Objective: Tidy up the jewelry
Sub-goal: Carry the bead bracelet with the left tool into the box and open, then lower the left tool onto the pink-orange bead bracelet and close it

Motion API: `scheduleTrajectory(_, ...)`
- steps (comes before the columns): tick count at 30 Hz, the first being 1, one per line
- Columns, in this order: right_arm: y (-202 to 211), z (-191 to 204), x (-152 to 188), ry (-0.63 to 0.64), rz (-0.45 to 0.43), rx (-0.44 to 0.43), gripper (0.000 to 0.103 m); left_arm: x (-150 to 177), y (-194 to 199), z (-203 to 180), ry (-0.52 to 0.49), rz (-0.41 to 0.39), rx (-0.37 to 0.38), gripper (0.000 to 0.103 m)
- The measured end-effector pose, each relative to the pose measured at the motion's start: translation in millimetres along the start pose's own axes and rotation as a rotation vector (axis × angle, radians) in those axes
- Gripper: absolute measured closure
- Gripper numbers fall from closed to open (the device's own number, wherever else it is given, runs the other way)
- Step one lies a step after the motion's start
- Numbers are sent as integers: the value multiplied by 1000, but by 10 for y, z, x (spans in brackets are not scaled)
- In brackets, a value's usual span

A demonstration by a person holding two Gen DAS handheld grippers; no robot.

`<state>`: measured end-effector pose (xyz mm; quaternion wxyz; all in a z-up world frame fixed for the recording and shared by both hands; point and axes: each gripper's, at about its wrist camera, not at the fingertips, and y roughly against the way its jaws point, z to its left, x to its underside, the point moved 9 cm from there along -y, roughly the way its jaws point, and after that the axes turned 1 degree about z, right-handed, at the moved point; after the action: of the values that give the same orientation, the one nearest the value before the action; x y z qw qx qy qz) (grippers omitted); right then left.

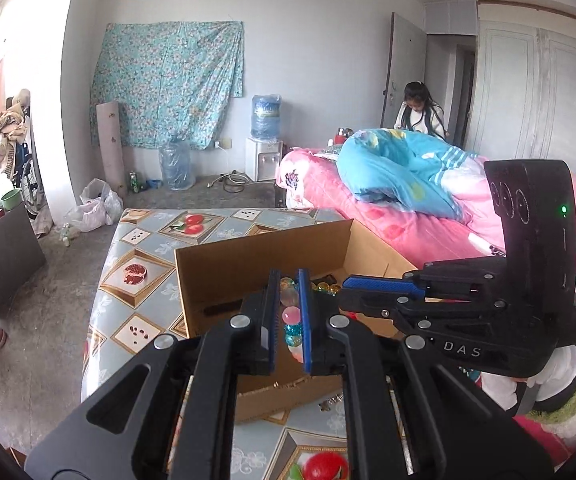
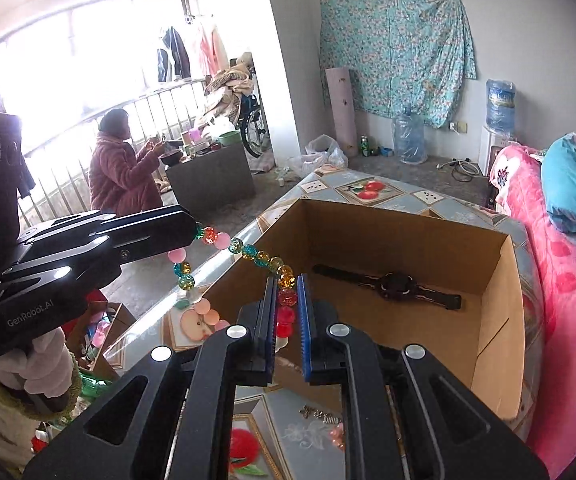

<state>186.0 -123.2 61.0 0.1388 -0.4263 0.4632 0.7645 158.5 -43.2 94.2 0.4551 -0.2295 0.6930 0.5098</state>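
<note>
A string of coloured glass beads (image 2: 248,254) stretches between my two grippers above the open cardboard box (image 2: 500,320). My right gripper (image 2: 287,282) is shut on the string's red and amber end, over the box's near left corner. My left gripper (image 2: 194,232) holds the other end, to the left of the box and slightly higher. In the left wrist view, pink and blue beads (image 1: 291,316) show between the shut pads of the left gripper (image 1: 288,276), and the right gripper (image 1: 346,284) points in from the right. A black wristwatch (image 2: 394,286) lies flat on the box floor.
The box (image 1: 248,256) stands on a table with a fruit-patterned cover (image 1: 140,248). Small metal trinkets (image 2: 320,414) lie on the table before the box. A pink bed (image 1: 368,216) borders the right side. One person (image 2: 120,176) sits by the railing, another (image 1: 418,112) stands behind the bed.
</note>
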Motion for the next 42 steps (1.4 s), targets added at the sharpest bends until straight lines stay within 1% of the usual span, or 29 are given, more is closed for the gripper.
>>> scheduleTrajectory(4,-443,-178,-50,-32,118,-22,93,38,-450,118,22,95,7,95)
scheduleTrajectory(10,-1049,-339,102,-60,327,-53,93,375,-995,316,43,259,-6,95)
scheduleTrajectory(14,-1310,-425,215,-103,446,-66,93,569,-1252,449,55,361,-29,95)
scheduleTrajectory(16,-1404,-430,254,-132,496,-89,92,628,-1312,488,62,388,-41,94)
scheduleTrajectory(18,-1453,-431,252,-145,512,-100,92,648,-1324,528,68,394,-50,94)
scheduleTrajectory(21,-1442,-427,215,-135,493,-98,92,645,-1300,559,74,378,-63,93)
scheduleTrajectory(25,-1273,-426,133,-114,418,-82,92,590,-1169,583,83,332,-85,93)
scheduleTrajectory(28,-999,-411,67,-97,329,-77,92,455,-929,518,63,245,-93,93)
scheduleTrajectory(30,-721,-417,33,-78,249,-58,91,353,-711,434,45,173,-81,91)
scheduleTrajectory(32,-398,-414,35,-61,169,-36,81,308,-472,320,31,108,-65,82)
scheduleTrajectory(33,-255,-418,49,-58,131,-26,69,304,-361,254,26,82,-49,80)
scheduleTrajectory(34,-108,-415,74,-51,95,-13,63,312,-261,193,23,64,-34,78)
scheduleTrajectory(35,40,-402,131,-34,62,4,62,344,-163,123,20,47,-17,75)
scheduleTrajectory(36,151,-399,161,-19,39,25,61,382,-88,53,20,37,1,74)
scheduleTrajectory(38,351,-371,343,7,1,66,60,514,40,-100,18,31,48,71)
scheduleTrajectory(40,458,-347,564,12,-8,83,60,688,86,-232,13,51,76,71)
scheduleTrajectory(42,474,-345,797,-12,8,103,60,887,36,-312,15,92,79,71)
